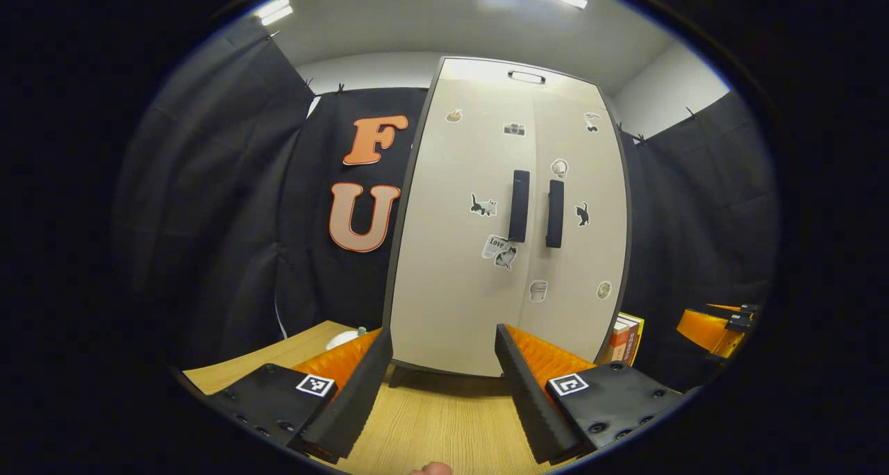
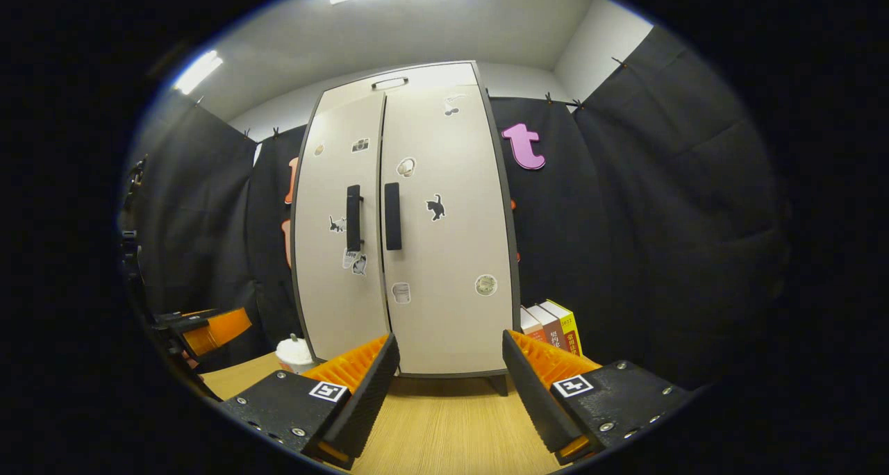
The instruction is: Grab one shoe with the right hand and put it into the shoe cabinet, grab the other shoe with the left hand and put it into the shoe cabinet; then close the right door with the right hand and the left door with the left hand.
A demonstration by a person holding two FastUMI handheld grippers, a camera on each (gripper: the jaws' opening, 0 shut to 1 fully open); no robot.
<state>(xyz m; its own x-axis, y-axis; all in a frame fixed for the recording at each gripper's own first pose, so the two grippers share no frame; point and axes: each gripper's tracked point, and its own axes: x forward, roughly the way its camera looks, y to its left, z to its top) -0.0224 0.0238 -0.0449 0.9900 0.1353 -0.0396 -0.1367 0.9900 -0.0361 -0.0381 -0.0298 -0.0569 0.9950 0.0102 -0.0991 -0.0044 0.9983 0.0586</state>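
The shoe cabinet [image 1: 458, 253] [image 2: 444, 253] stands upright on the wooden table, pale with stickers. Both its doors are closed, and two dark vertical handles [image 1: 535, 207] [image 2: 373, 217] sit side by side at the middle seam. My left gripper [image 1: 441, 385] is open in front of the cabinet's lower left door, holding nothing. My right gripper [image 2: 448, 385] is open too, facing the cabinet's base with nothing between its fingers. In the left gripper view the right gripper [image 1: 715, 326] shows at the far right; in the right gripper view the left gripper [image 2: 205, 329] shows at the far left.
Several books [image 2: 552, 329] [image 1: 625, 339] stand right of the cabinet. A white lidded cup [image 2: 295, 353] [image 1: 345, 337] sits at its left. The wooden table [image 1: 430, 426] [image 2: 444, 426] stretches between the grippers and the cabinet. Black cloth walls close the booth.
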